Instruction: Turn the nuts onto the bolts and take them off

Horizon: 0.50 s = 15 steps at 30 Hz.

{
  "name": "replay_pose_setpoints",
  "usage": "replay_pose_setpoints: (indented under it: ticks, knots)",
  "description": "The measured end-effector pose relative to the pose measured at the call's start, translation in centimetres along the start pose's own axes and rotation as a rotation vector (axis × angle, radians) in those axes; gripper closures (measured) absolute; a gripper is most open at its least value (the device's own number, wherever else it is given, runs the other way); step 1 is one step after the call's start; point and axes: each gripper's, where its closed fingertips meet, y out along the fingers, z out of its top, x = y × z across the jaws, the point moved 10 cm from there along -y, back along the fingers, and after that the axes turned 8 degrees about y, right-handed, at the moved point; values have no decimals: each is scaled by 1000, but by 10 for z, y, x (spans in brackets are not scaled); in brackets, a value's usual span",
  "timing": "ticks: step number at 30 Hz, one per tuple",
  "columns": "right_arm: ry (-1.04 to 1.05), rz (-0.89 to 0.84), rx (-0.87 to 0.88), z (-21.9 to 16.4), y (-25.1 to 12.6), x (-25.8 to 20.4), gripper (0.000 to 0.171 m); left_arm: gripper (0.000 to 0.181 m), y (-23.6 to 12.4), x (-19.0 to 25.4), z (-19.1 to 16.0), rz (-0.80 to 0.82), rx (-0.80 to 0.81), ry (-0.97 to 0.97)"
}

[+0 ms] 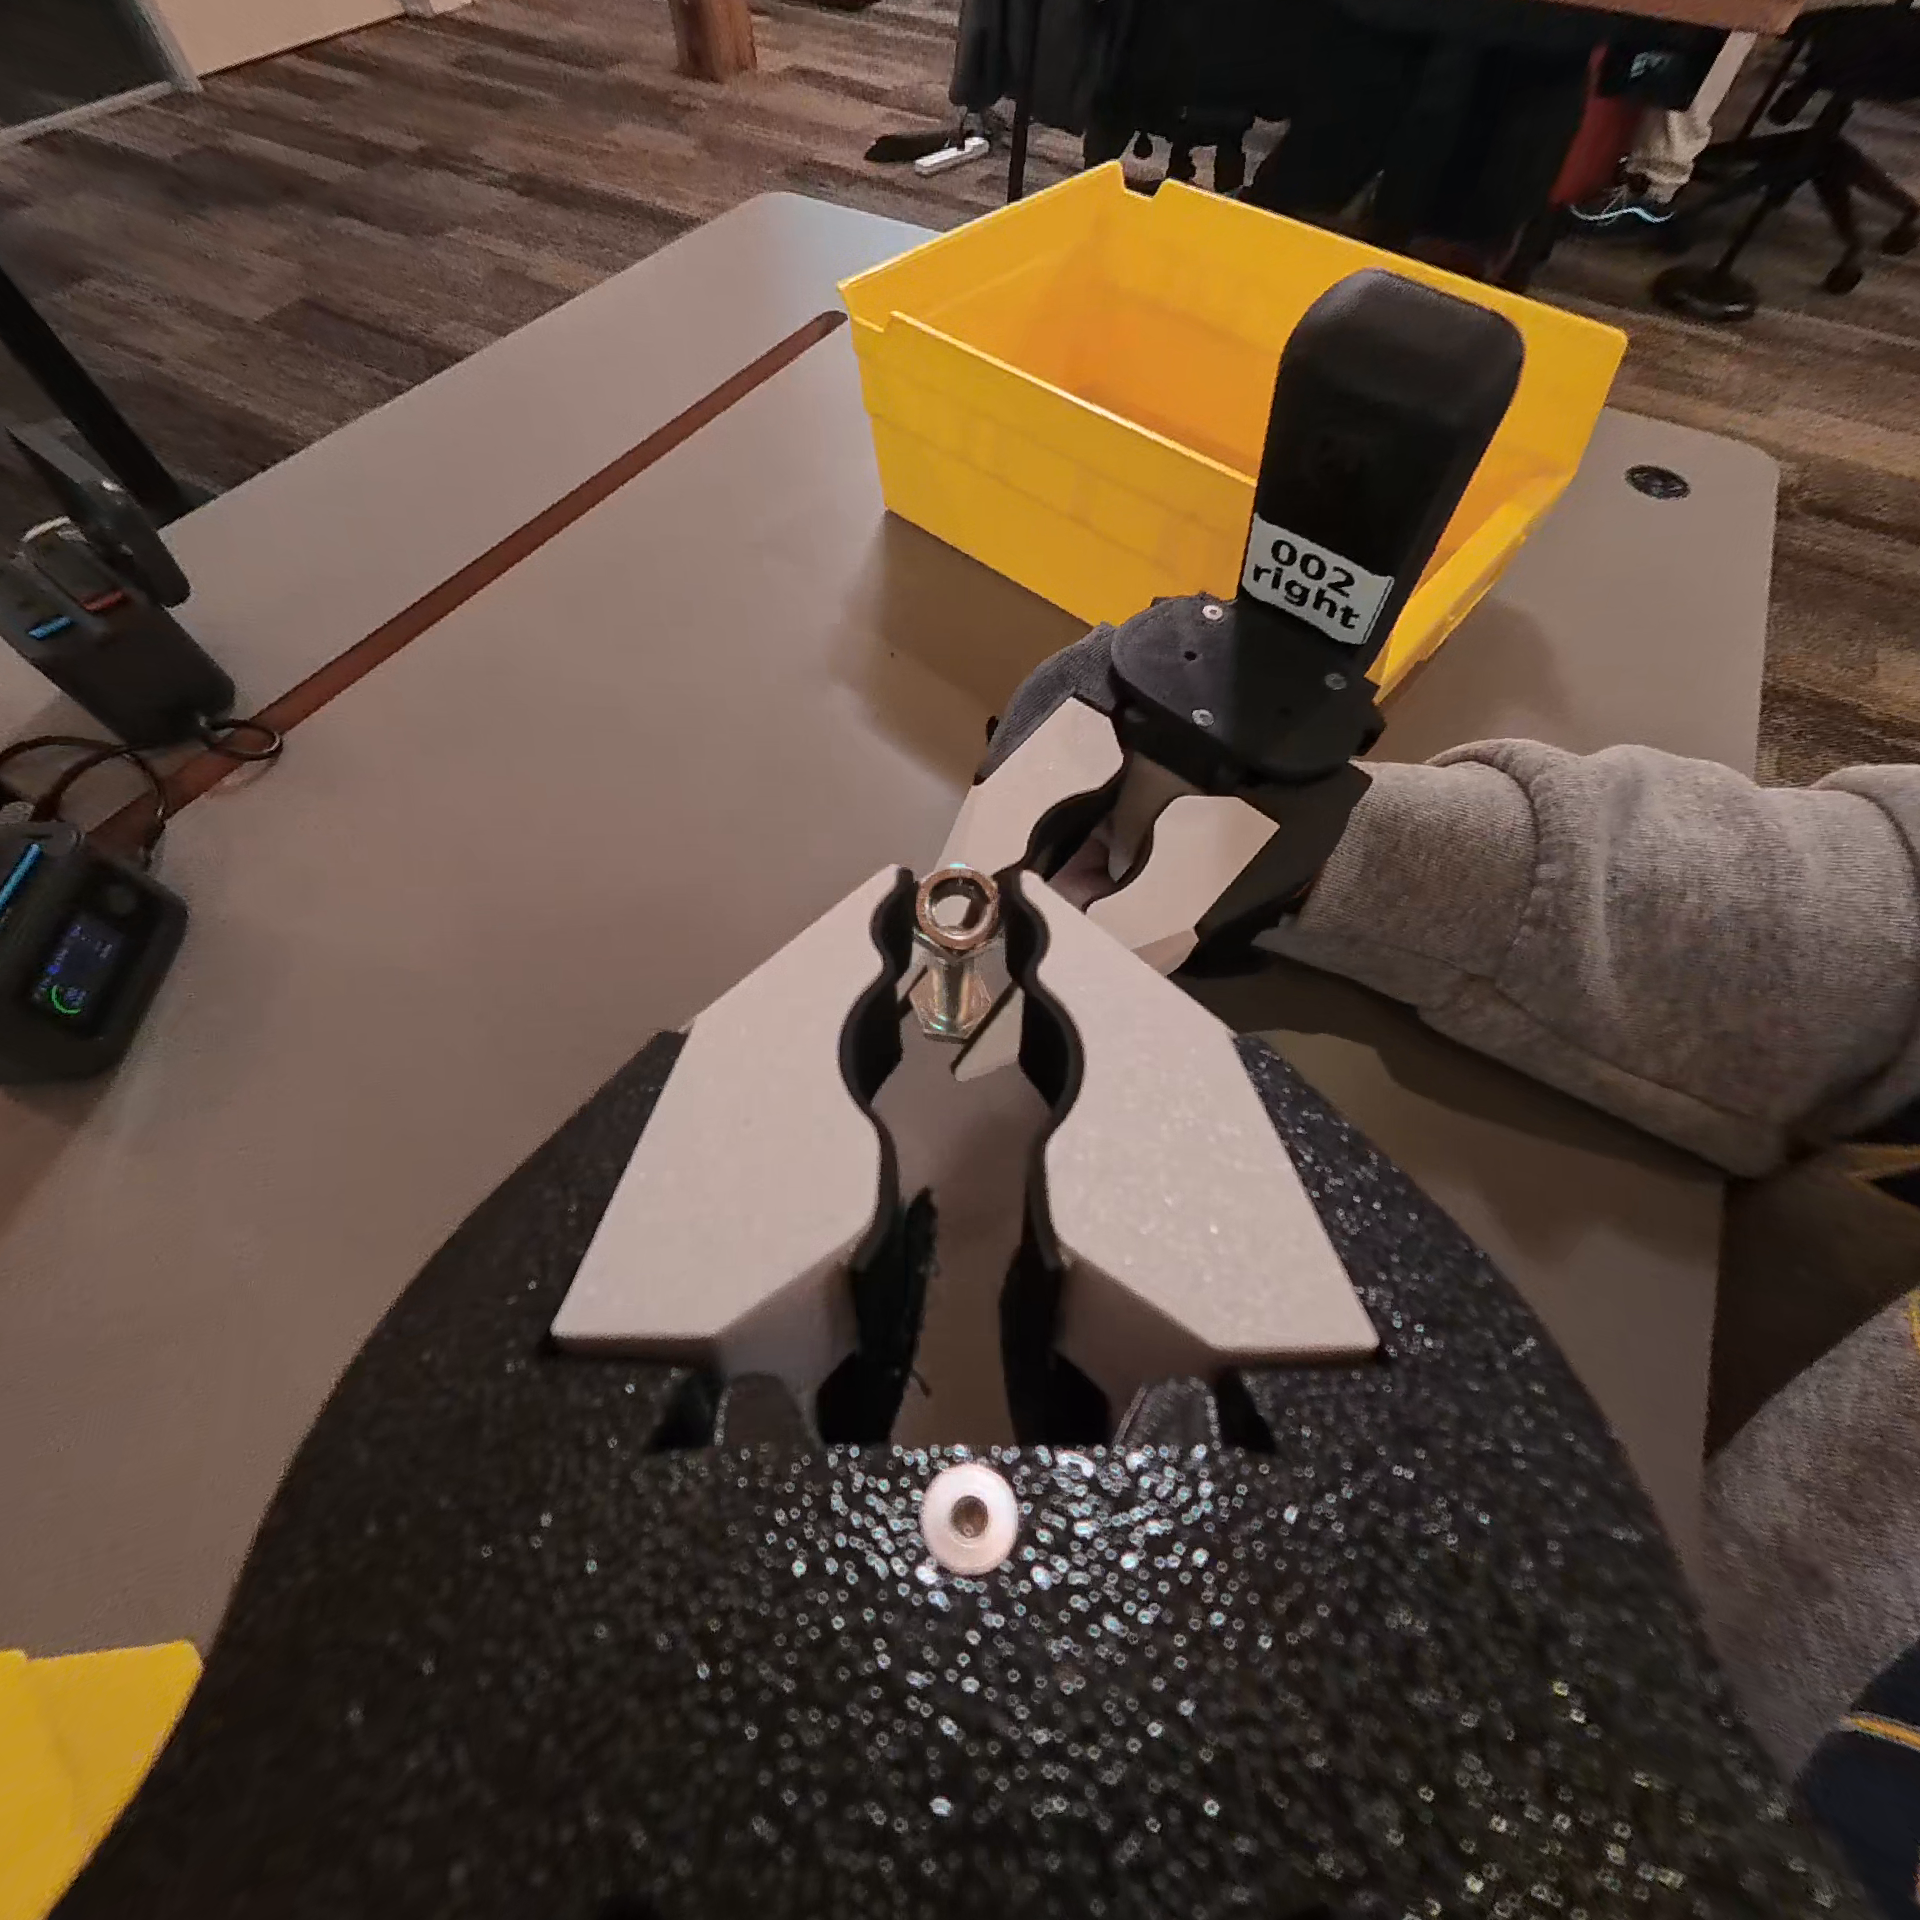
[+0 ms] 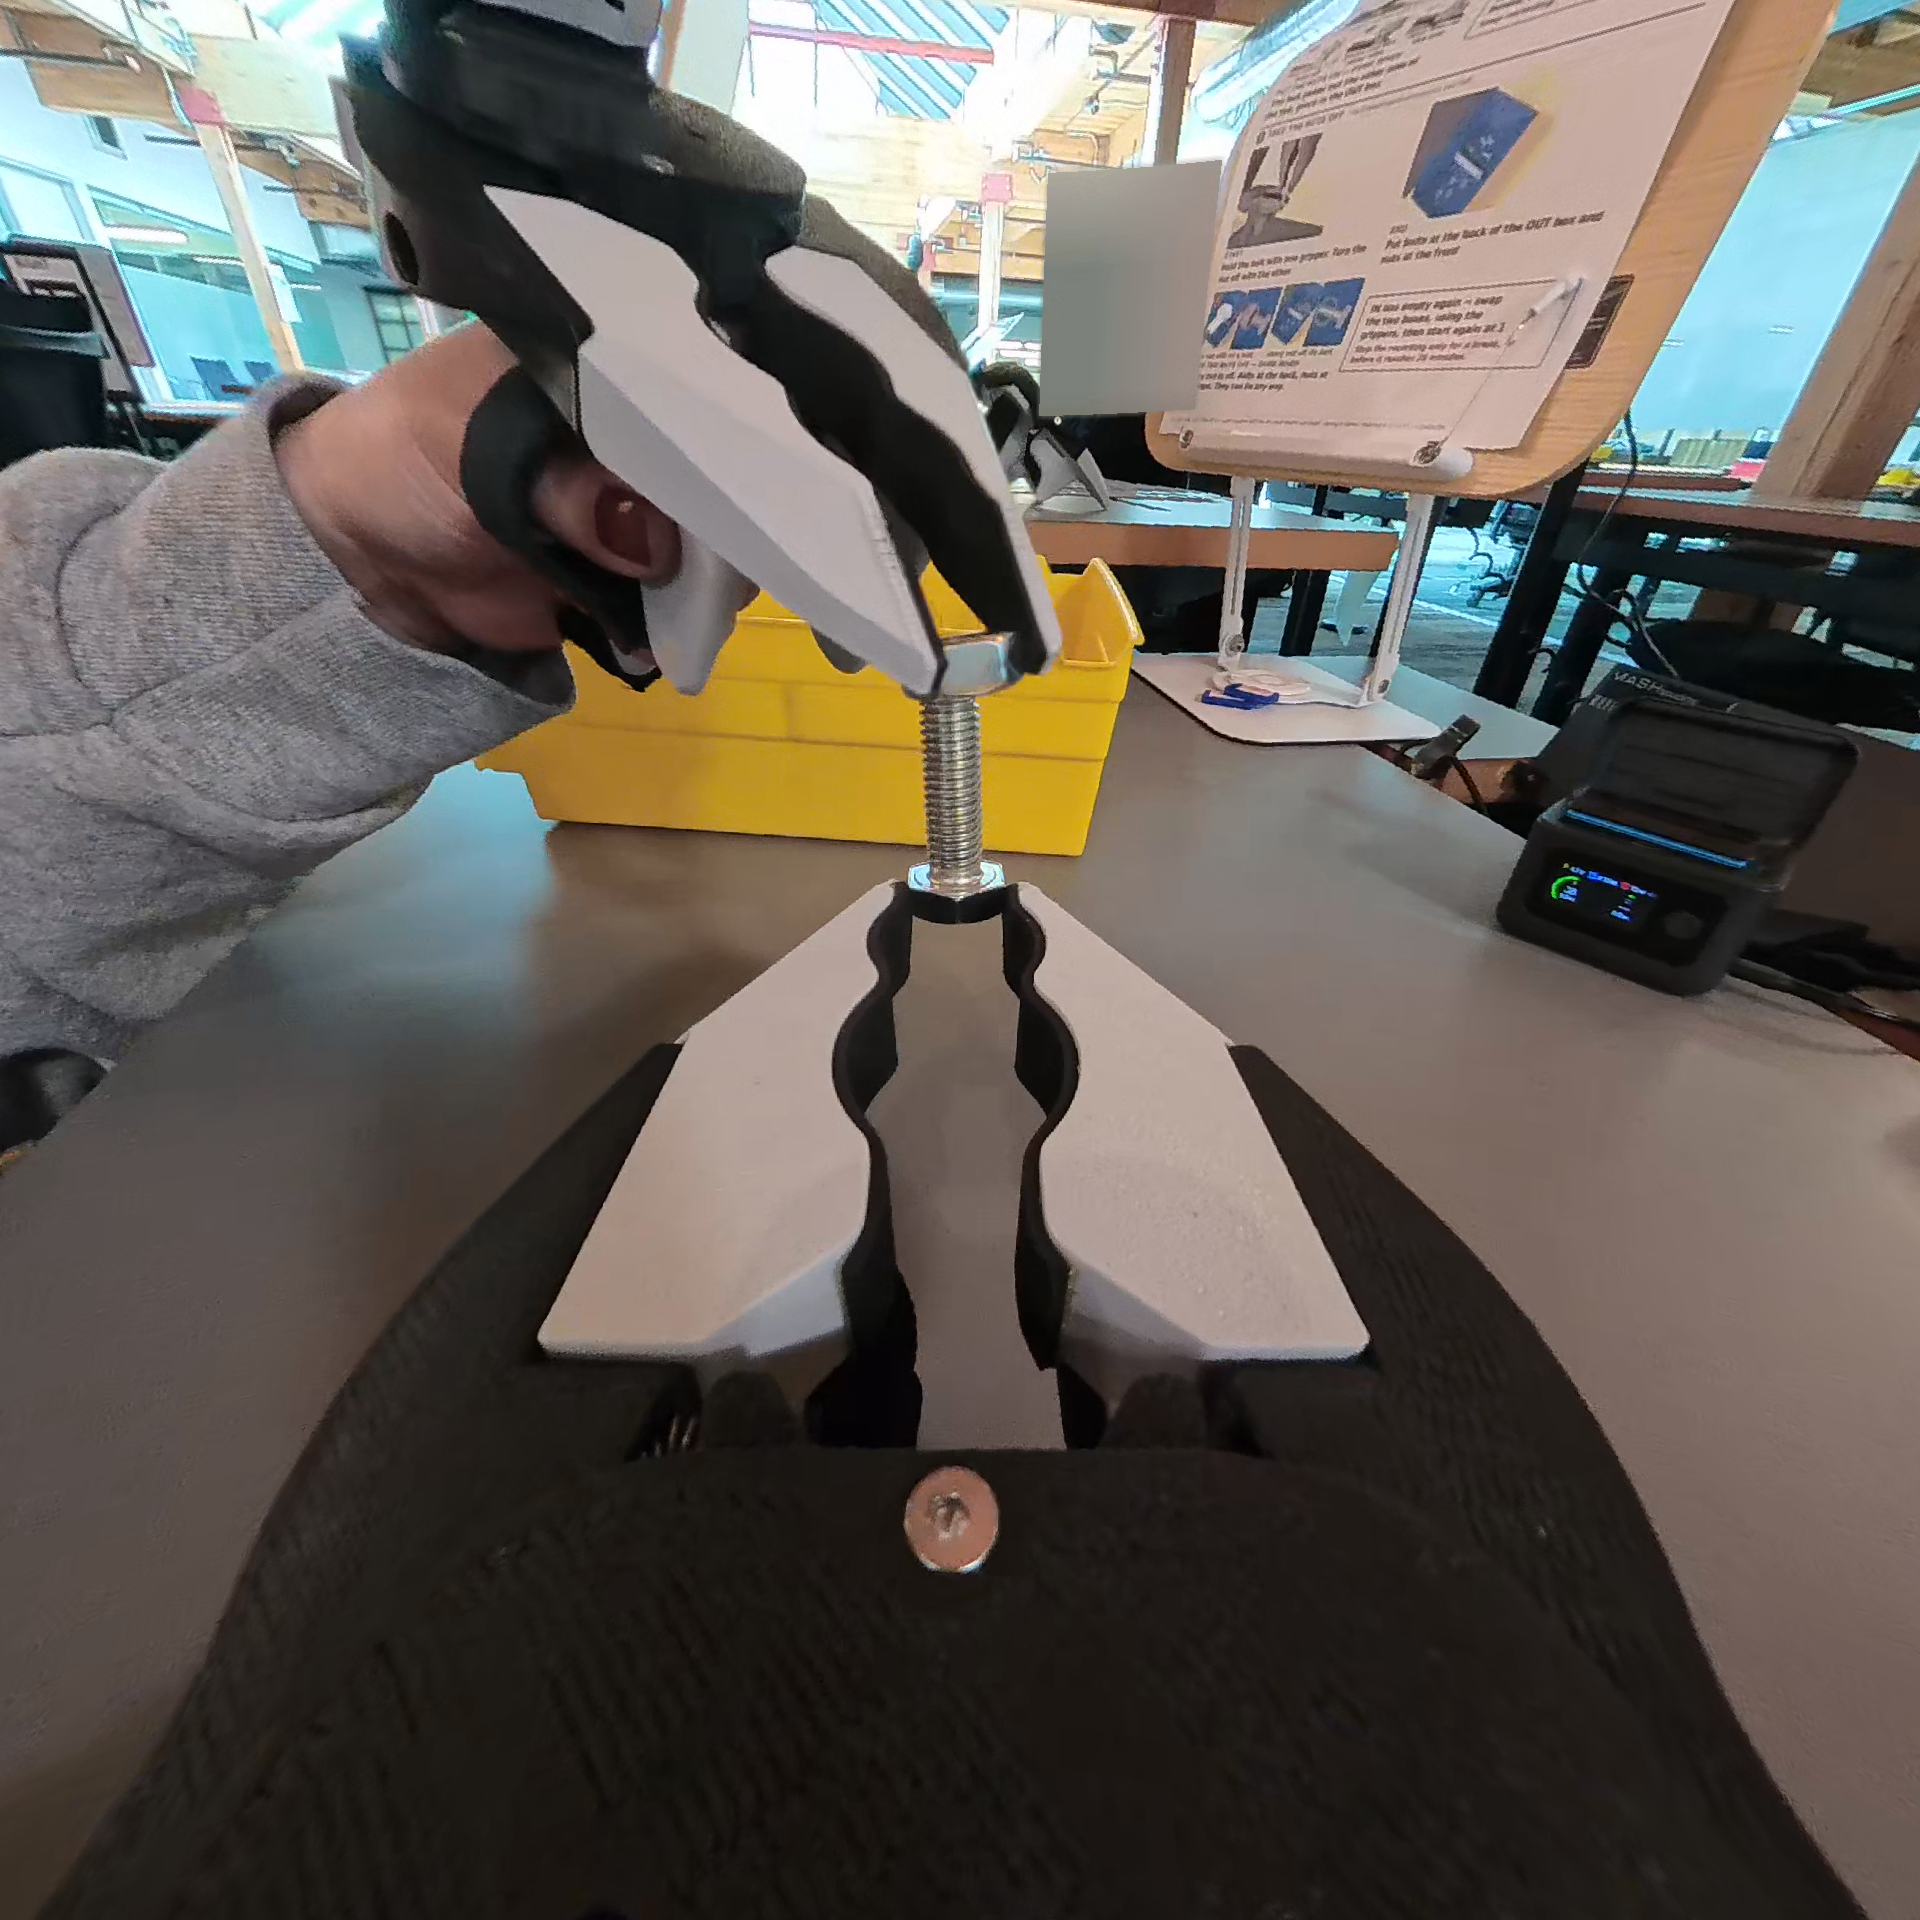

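Note:
A silver bolt [image 2: 954,790] stands upright above the grey table [image 2: 1299,1039]. My right gripper [image 2: 954,902] is shut on the bolt's hex head at the bottom. My left gripper [image 1: 958,902] is shut on the nut [image 1: 958,916] at the top of the thread. In the right wrist view the left gripper [image 2: 977,665] comes down from the upper left onto the nut [image 2: 971,665]. In the left wrist view the right gripper [image 1: 966,992] reaches in from the right under the nut, and the bolt head [image 1: 940,1013] shows between my fingers.
A yellow bin [image 1: 1039,416] sits at the far side of the table, behind the grippers; a second yellow piece [image 1: 83,1745] shows at the near left. A black device with a lit screen [image 2: 1642,883] and cables lie at the table's side. An instruction board on a stand [image 2: 1455,260] stands behind.

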Motion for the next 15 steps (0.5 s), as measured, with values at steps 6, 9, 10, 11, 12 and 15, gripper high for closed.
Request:
replay_pose_setpoints:
  ticks: [6, 9, 10, 11, 12, 15]
  knots:
    - [2, 3, 14, 1, -1, 0, 155, 167, -4, 3, 4, 33, -54, 35]
    - [-4, 4, 12, 2, 0, -1, 155, 167, -2, 4, 5, 32, -83, 46]
    - [-5, 1, 9, 1, 0, -1, 155, 167, -1, 4, 5, 34, -90, 50]
    - [-6, 0, 8, 1, 0, -1, 155, 167, -1, 5, 5, 36, -97, 53]
    - [-4, 0, 8, 1, -1, -1, 155, 167, 0, 5, 6, 37, -100, 55]
    - [-6, -4, 3, 1, -1, 0, 155, 167, 0, 4, 6, 32, -115, 51]
